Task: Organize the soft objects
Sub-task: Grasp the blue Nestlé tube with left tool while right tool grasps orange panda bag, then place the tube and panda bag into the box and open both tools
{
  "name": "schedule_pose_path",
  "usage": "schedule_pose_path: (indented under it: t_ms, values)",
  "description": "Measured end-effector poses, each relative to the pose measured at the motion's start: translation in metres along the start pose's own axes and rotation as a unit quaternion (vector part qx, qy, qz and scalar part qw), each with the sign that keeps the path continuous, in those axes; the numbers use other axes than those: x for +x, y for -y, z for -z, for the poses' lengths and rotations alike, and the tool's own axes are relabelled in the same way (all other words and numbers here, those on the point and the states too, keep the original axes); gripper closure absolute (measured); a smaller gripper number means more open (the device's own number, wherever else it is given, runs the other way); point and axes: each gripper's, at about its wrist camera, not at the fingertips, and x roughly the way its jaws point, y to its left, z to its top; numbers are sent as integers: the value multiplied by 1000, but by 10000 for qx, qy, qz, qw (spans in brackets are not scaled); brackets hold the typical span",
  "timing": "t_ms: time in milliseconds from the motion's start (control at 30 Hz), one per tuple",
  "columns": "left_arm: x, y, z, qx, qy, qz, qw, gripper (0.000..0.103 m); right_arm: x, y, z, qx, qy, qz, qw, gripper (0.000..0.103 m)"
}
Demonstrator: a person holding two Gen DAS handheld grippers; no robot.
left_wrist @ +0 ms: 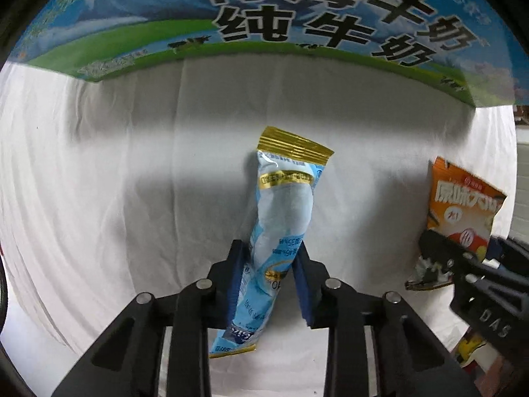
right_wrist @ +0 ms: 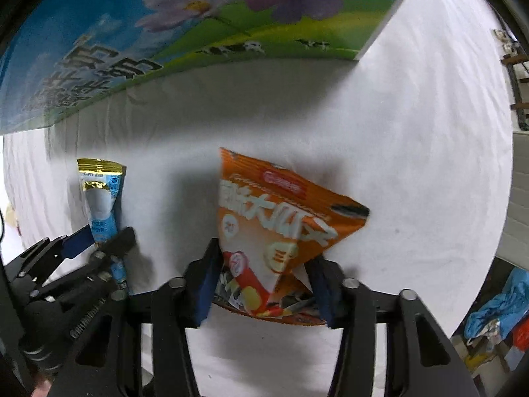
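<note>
Both carrying now: left gripper (left_wrist: 269,264) clamps the blue pouch (left_wrist: 284,211), right gripper (right_wrist: 263,281) pinches the orange bag (right_wrist: 281,225); next, probably the box (left_wrist: 132,16).

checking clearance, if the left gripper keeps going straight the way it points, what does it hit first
Probably the milk carton standing ahead on the white cloth. The left gripper is shut on the blue packet; depth is unclear.

A long, slim pale-blue packet (left_wrist: 281,231) with gold crimped ends stood clamped between the left gripper's (left_wrist: 269,261) blue pads, its upper end tilting forward past the tips. A puffy orange snack bag (right_wrist: 281,231) sat pinched at its lower part between the right gripper's (right_wrist: 264,271) pads, angled rightward.
</note>
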Motion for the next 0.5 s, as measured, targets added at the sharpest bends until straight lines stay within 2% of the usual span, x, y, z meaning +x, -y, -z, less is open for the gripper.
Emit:
schedule_pose_path:
  t_ms: [133, 200, 367, 500]
  values:
    - [-2, 2, 4, -72, 93, 20, 9999, 82, 0, -3, 6, 13, 69, 83, 9999, 62]
    - [-12, -25, 28, -127, 92, 74, 9998, 84, -3, -4, 10, 12, 126, 85, 9999, 64]
    - [-16, -33, 54, -184, 304, 144, 9993, 88, -12, -4, 22, -36, 234, 41, 9997, 66]
    - [-37, -29, 50, -110, 523, 167, 9984, 89, -24, -11, 32, -79, 389, -20, 9992, 67]
